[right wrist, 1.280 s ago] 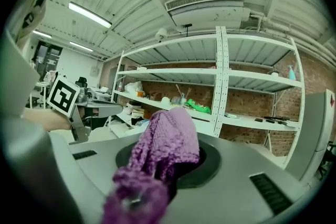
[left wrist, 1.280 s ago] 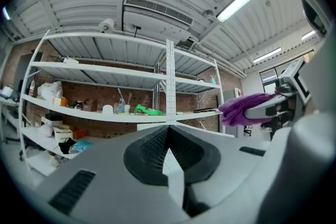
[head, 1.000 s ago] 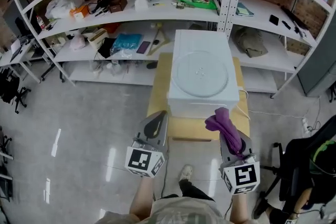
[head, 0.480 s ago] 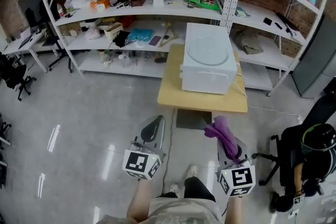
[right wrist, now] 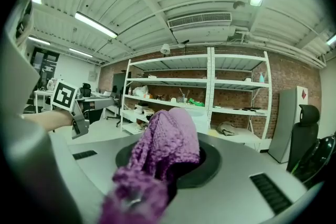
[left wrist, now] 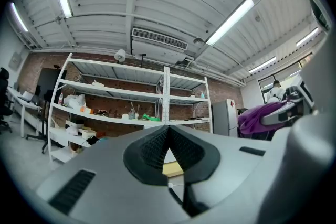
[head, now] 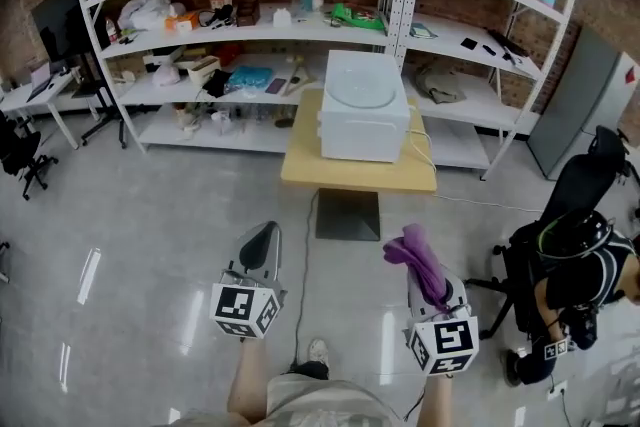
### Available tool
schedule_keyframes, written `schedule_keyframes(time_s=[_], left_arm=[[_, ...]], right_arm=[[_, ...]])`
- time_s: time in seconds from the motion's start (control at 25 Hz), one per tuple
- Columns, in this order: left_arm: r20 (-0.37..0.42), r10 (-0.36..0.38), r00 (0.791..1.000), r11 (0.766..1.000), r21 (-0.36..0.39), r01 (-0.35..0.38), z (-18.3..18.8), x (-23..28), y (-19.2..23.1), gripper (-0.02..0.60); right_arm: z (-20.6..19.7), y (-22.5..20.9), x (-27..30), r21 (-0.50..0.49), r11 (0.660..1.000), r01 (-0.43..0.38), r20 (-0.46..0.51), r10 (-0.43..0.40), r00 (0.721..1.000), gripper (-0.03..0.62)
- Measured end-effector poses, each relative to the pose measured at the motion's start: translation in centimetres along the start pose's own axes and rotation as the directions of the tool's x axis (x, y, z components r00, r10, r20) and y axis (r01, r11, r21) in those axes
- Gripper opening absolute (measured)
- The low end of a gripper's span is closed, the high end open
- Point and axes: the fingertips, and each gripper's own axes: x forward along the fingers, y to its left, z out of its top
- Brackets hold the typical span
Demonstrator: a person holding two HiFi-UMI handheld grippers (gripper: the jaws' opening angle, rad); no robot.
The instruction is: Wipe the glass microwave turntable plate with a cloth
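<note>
Bare glossy grey floor (head: 150, 215) lies open between the left hand-held gripper (head: 262, 237), the right hand-held gripper (head: 422, 265) and the small light wooden counter (head: 350, 177), which stands well apart from both. A boxy white microwave (head: 362, 130) fills most of the counter, leaving bare strips along its front and right edges. The microwave's top is open from above. White metal shelving (head: 250, 27), crowded with clutter, stands close behind the counter's back edge. A black office chair with a seated person (head: 570, 260) blocks the floor on the right.
</note>
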Motion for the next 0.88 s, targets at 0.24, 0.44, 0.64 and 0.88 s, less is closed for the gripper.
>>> schedule_keyframes(time_s=[0.24, 0.44, 0.64, 0.88], left_arm=[[0.008, -0.038, 0.999, 0.999, 0.026, 0.038, 0.3, -10.3, -6.9, 0.003], [-0.021, -0.089, 0.996, 0.995, 0.034, 0.090, 1.2, -17.0, -11.9, 0.002], [0.010, -0.098, 0.995, 0.991, 0.094, 0.096, 2.9, -20.1, -14.4, 0.003], [0.034, -0.215, 0.976, 0.972, 0.109, 0.210, 5.7, -16.8, -14.9, 0.002]], right_arm=[[-4.8, 3.6, -10.8, 0.028, 0.999, -0.016, -0.034, 0.017, 0.999, 0.055], [-5.6, 7.3, -17.6, 0.089, 0.995, -0.053, -0.022, 0.055, 0.998, 0.055], [-5.2, 8.3, -21.1, 0.106, 0.991, -0.079, 0.047, 0.074, 0.996, 0.055], [-2.9, 6.8, -21.6, 0.163, 0.987, 0.009, 0.099, -0.025, 0.995, 0.055]])
